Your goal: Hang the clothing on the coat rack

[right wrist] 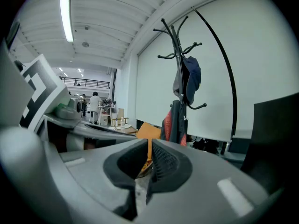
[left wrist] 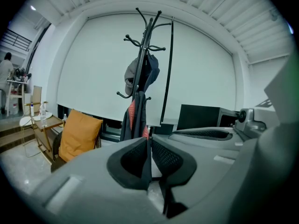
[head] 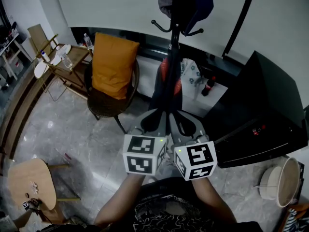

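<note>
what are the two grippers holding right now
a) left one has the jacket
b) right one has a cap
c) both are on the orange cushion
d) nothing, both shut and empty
d: the left gripper and the right gripper each have their jaws together with nothing between them, while the jacket hangs on the coat rack ahead.

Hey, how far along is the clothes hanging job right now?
Looks done: a jacket and a cap hang on the coat rack. Nothing in hand: the left gripper and right gripper have jaws together, empty. Nothing obvious seems left to hang.
</note>
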